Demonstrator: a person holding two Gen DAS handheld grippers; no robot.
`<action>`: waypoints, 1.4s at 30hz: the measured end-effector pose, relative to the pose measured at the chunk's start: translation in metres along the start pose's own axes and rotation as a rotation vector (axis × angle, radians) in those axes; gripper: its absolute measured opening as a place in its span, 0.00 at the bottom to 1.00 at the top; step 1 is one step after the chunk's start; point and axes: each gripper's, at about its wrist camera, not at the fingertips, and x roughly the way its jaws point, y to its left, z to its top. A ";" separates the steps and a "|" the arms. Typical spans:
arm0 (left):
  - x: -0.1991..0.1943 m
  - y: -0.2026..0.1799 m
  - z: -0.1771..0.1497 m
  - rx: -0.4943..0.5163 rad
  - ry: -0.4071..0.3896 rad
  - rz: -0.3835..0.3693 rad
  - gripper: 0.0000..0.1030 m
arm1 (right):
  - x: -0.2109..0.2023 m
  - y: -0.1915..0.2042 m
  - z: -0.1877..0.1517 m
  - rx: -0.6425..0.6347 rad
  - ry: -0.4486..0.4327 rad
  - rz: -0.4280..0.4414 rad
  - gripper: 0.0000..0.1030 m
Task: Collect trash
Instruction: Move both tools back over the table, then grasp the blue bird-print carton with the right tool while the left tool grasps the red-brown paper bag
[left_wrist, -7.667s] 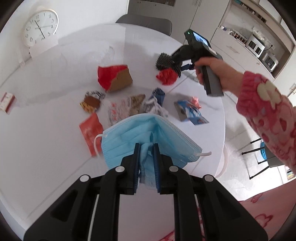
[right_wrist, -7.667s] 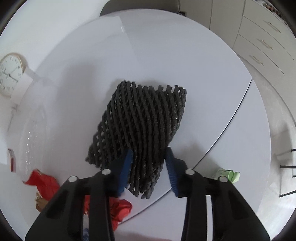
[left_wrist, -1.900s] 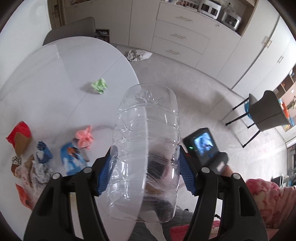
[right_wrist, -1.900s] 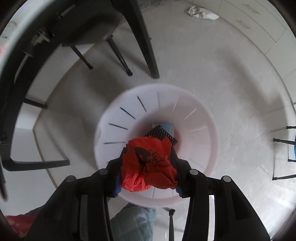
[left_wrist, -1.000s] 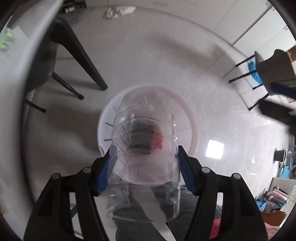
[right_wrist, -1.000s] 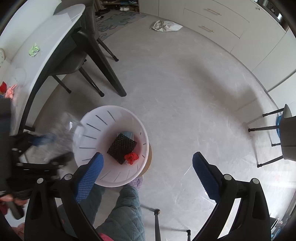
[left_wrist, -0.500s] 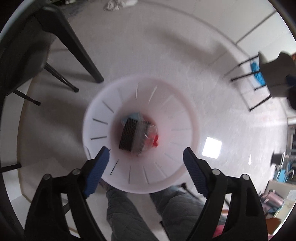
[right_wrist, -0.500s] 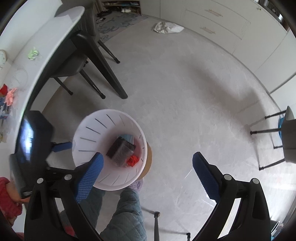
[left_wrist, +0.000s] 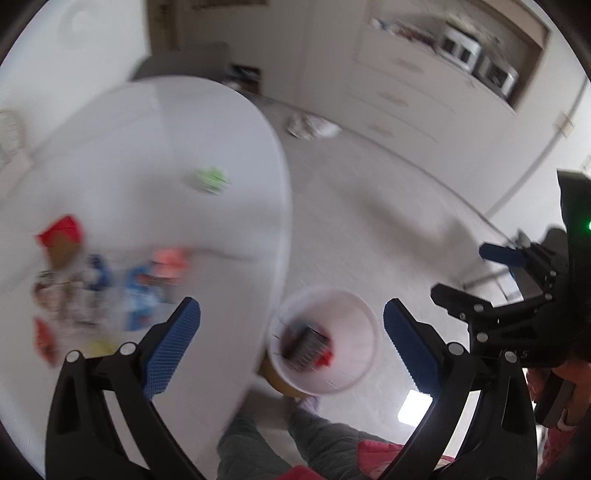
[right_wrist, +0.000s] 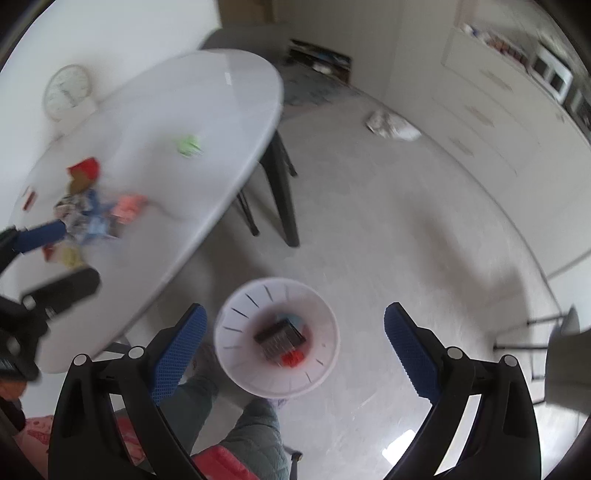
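With both fingers spread empty over the white slotted bin (right_wrist: 276, 341) | we find the crumpled wrappers (left_wrist: 110, 284) left on the white oval bench (left_wrist: 155, 177) | left gripper (left_wrist: 291, 345) nearer (its fingers just opened), right gripper (right_wrist: 293, 347) farther.

left gripper (left_wrist: 291, 332): jaws wide apart, just been opening, nothing btwn them; blue pads (left_wrist: 171, 349) bare; points steeply down
right gripper (right_wrist: 295, 341): jaws spread wide, nothing btwn pads (right_wrist: 412, 356); also angled steeply down
left gripper in right wrist view: at far left edge, one blue finger + black body showing, blurred
right gripper in left wrist view: at right edge, black frame + one blue finger, held by person's hand (left_wrist: 561, 387); grip detail too blurred to tell
sleeve (left_wrist: 554, 439): pink patterned, lower right of left wrist view
legs (right_wrist: 255, 435): grey-green quilted trousers, below both grippers
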 end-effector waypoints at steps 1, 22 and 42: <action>-0.007 0.007 0.001 -0.018 -0.012 0.016 0.92 | -0.004 0.010 0.007 -0.019 -0.009 0.009 0.93; -0.064 0.168 -0.033 -0.270 -0.088 0.172 0.92 | -0.009 0.135 0.073 -0.188 -0.066 0.070 0.93; -0.033 0.270 -0.069 -0.327 0.026 0.185 0.92 | 0.127 0.220 0.066 -0.019 0.193 0.294 0.82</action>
